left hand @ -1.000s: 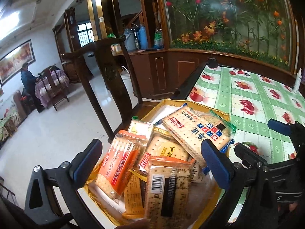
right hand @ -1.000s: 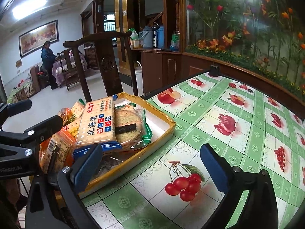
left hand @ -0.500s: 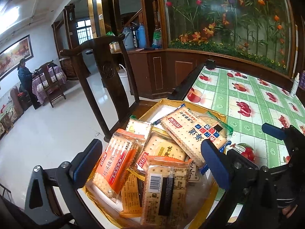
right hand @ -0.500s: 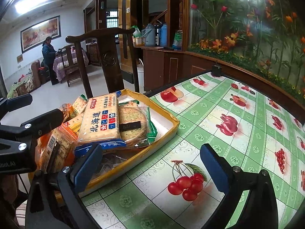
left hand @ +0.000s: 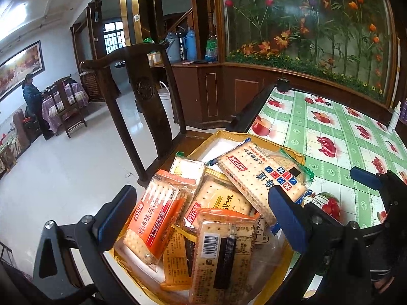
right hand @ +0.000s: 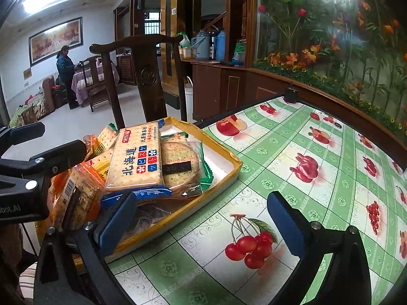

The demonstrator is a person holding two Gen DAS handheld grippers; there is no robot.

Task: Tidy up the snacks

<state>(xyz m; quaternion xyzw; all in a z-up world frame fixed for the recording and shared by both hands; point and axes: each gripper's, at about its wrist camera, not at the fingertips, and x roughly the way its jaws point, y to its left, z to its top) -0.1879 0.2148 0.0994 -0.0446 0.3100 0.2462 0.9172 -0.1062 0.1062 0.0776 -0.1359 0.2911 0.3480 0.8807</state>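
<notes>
Green fruit-print tablecloth (right hand: pixel 292 152) covers the table. Yellow-rimmed shallow cardboard tray (right hand: pixel 223 178) sits at its corner by the dark wooden chair (left hand: pixel 142 86), heaped with cracker packets. Left gripper (left hand: pixel 201 203) hovers over tray, jaws spread wide, nothing held. Right gripper (right hand: pixel 201 218) beside tray, jaws released, empty. Blue-trimmed cracker packet (right hand: pixel 137 162) lies topmost; orange cracker packet (left hand: pixel 155 216) at tray's chair side.
</notes>
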